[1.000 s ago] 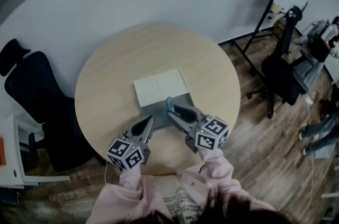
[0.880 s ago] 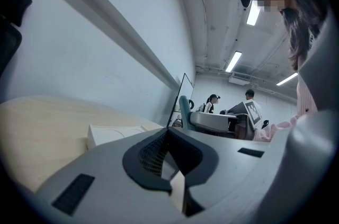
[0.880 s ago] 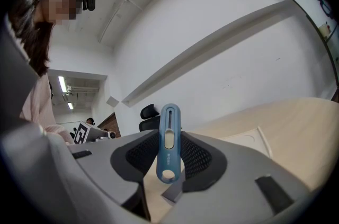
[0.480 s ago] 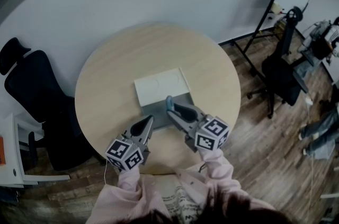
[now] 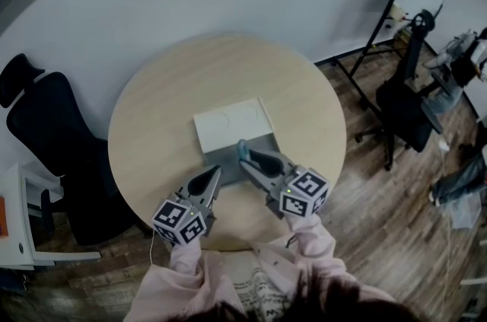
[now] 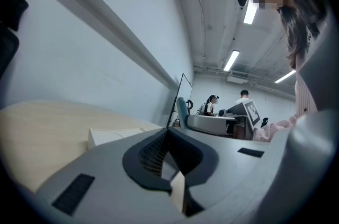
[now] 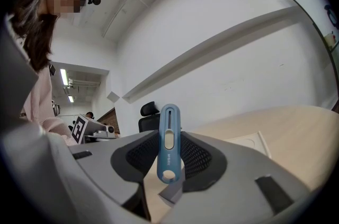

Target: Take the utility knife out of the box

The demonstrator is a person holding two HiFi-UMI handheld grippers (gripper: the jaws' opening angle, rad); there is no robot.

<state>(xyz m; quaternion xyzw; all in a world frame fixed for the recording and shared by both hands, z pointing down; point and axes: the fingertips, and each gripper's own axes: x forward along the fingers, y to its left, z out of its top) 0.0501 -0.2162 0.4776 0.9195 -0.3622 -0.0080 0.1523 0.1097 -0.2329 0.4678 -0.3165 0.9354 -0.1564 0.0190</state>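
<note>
Partly hidden, first of all: the box [image 5: 230,122] shows its white lid [image 5: 251,113] plainly in the head view, flapped back toward the wall with two faint round embossings. Its grey tray [image 5: 225,157] lies mostly under the noses of both tools, so whether anything is in it cannot be told. No blade can be made out on the utility knife [image 7: 168,139]; only the blue body, its long slot and a pale slider face the camera. Pink sleeves [image 5: 183,276] cut off the bottom of the head view. The right gripper [image 5: 245,159] is clamped on the knife. In the right gripper view the knife stands upright across the jaws, with both mesh pads [image 7: 197,157] pressing its flanks. Its rounded end with the hole sits low between the pads, and the other end pokes above the jaw tips. From the head view the knife sits over the tray's near edge, in front of the lid; contact with the tray cannot be judged. The left gripper [image 5: 215,173] sits just beside the tray's left corner with its jaws drawn together at the tips and nothing between them; through the gap behind the tips only pale table [image 5: 152,122] shows. The box is the only container on the round table. A black office chair [image 5: 47,132] stands off to the left, and distant people [image 6: 213,104] at desks are too small to describe.
</note>
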